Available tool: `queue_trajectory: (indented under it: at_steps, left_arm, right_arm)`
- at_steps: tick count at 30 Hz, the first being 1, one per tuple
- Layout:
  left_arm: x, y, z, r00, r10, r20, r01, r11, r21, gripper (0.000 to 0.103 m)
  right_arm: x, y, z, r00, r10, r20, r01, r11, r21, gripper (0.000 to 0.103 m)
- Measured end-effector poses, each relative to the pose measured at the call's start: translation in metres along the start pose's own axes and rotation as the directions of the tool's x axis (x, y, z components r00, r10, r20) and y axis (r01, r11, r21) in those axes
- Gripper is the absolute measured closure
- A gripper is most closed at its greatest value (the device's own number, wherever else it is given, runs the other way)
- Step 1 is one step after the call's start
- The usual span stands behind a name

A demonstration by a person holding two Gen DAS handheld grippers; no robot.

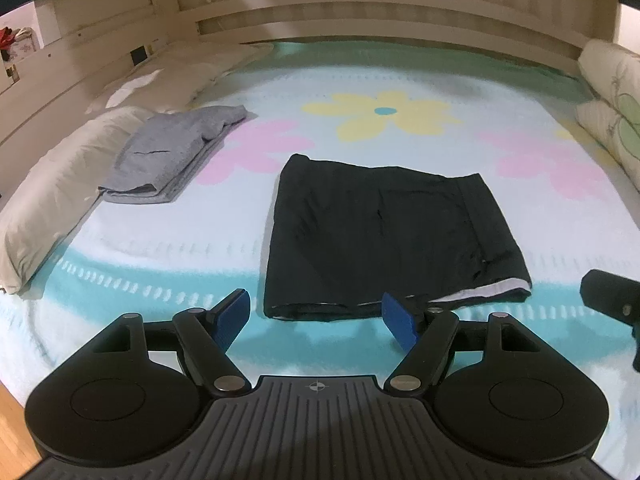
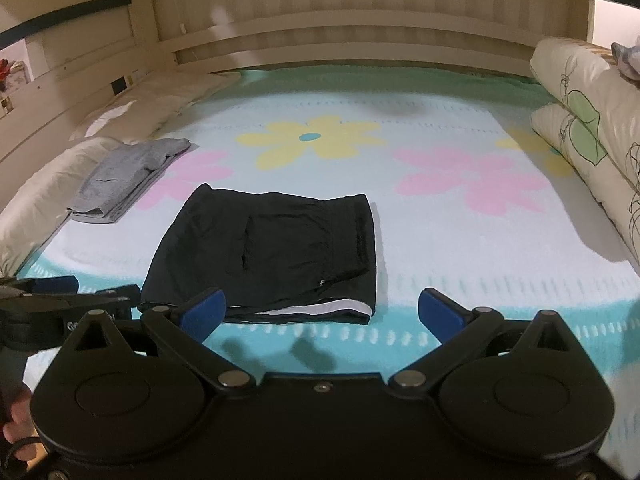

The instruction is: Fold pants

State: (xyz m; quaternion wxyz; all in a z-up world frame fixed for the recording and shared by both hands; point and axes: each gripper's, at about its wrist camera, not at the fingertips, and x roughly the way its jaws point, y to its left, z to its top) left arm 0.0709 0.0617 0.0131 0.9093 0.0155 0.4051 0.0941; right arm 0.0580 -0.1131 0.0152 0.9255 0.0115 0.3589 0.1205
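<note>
Black pants [image 1: 384,236] lie folded into a flat rectangle on the flowered bedspread [image 1: 380,120], with a white inner band showing at the near right edge. They also show in the right wrist view [image 2: 272,248]. My left gripper [image 1: 316,320] is open and empty, hovering just before the pants' near edge. My right gripper [image 2: 322,312] is open and empty, above the bedspread [image 2: 460,240] at the pants' near right corner. Part of the right gripper [image 1: 612,300] shows at the right of the left wrist view, and the left gripper [image 2: 60,300] at the left of the right wrist view.
A folded grey garment [image 1: 172,152] lies at the left, next to a beige pillow [image 1: 52,200]. Rolled cream bedding [image 2: 592,140] with a green print lies along the right. A wooden headboard [image 1: 360,12] runs across the back. Wooden floor [image 1: 12,432] shows at the lower left.
</note>
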Motion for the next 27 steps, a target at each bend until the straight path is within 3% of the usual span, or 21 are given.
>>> queue_trajectory:
  at_steps: [27]
  left_arm:
    - [0.009,-0.019,-0.003,1.0,-0.001,-0.016,0.002,1.0,0.018,0.031]
  right_arm:
    - [-0.006,-0.014,0.002,1.0,0.02,0.013,-0.02,0.999,0.038,0.001]
